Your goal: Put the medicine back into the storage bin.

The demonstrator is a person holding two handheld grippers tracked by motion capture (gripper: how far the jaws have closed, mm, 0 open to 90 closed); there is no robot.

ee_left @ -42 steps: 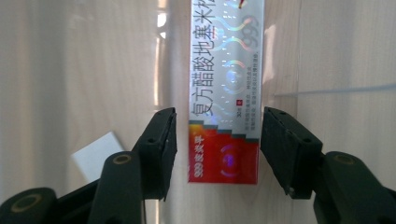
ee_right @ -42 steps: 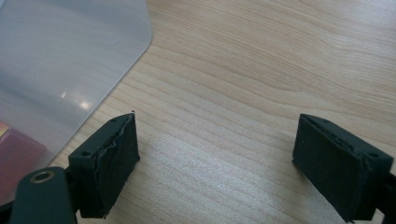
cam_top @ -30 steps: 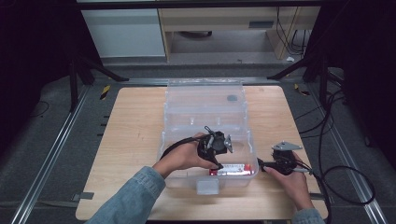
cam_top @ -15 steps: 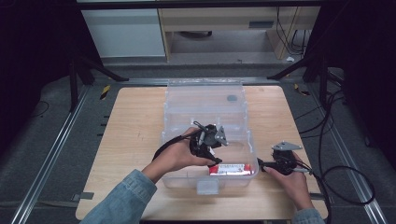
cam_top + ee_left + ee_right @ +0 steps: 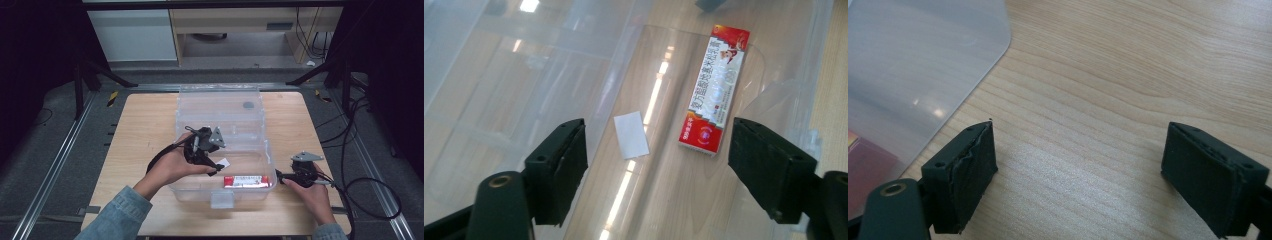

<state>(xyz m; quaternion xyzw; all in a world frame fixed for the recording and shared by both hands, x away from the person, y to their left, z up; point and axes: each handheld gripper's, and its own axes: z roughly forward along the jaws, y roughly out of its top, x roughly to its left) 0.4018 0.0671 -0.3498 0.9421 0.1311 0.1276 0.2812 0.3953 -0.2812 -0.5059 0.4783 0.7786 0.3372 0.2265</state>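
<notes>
Toothpaste box (image 5: 246, 180) lengthwise along bin (image 5: 190, 186) front

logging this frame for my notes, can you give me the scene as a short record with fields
surface: wooden table
container: clear plastic bin, open, lid off
bin contents: red toothpaste box lying flat; small white card beside it, apart from it
left gripper: jaws open, above the bin floor, holding nothing
right gripper: jaws open, over bare table just outside the bin's corner, holding nothing
person: a hand on each gripper, denim sleeve on the left arm
</notes>
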